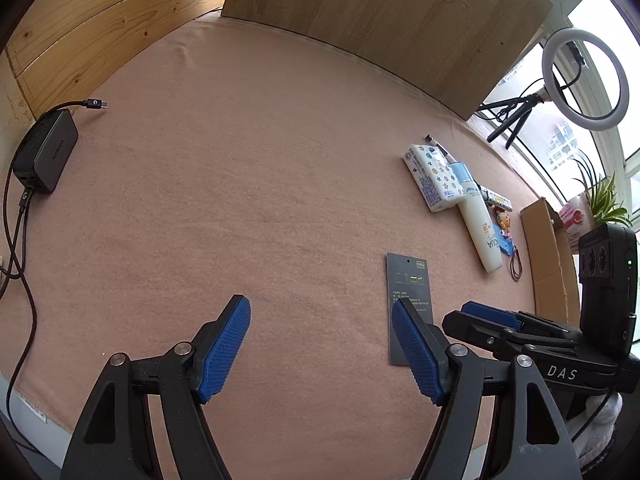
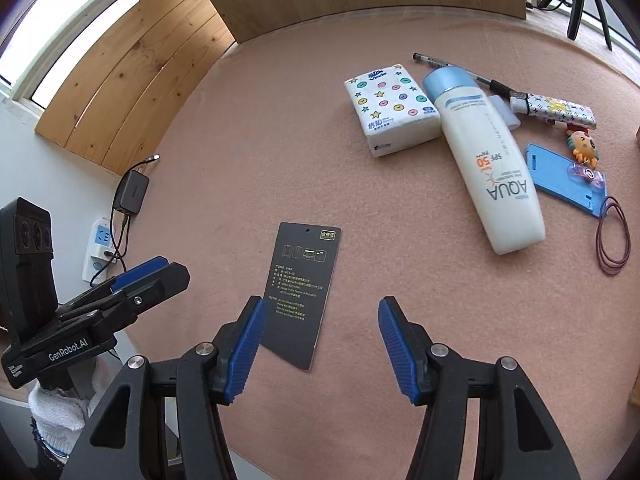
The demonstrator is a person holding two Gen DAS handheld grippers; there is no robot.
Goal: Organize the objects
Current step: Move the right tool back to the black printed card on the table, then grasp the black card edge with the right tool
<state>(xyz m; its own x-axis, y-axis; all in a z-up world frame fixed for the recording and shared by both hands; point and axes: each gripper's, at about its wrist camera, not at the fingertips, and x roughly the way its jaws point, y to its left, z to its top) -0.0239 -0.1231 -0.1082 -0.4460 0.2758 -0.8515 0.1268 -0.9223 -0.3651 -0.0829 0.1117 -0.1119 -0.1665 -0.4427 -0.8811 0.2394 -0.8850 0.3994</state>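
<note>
A dark card (image 2: 302,284) lies flat on the pink cloth just ahead of my open, empty right gripper (image 2: 322,354); it also shows in the left wrist view (image 1: 410,284). Further right lie a tissue pack (image 2: 390,110), a white sunscreen bottle (image 2: 488,160), a pen (image 2: 460,70), a patterned small case (image 2: 556,110), a blue card holder (image 2: 560,176), a small orange toy (image 2: 582,146) and a red hair tie (image 2: 612,246). The tissue pack (image 1: 434,178) and the bottle (image 1: 478,216) show at the right in the left wrist view. My left gripper (image 1: 320,350) is open and empty over bare cloth.
A black charger (image 1: 46,152) with cables sits at the cloth's left edge. A wooden board (image 1: 380,28) stands at the back. A cardboard box (image 1: 546,256), a ring light (image 1: 584,80) and a plant (image 1: 600,196) are at the right. A power strip (image 2: 100,248) lies beyond the left edge.
</note>
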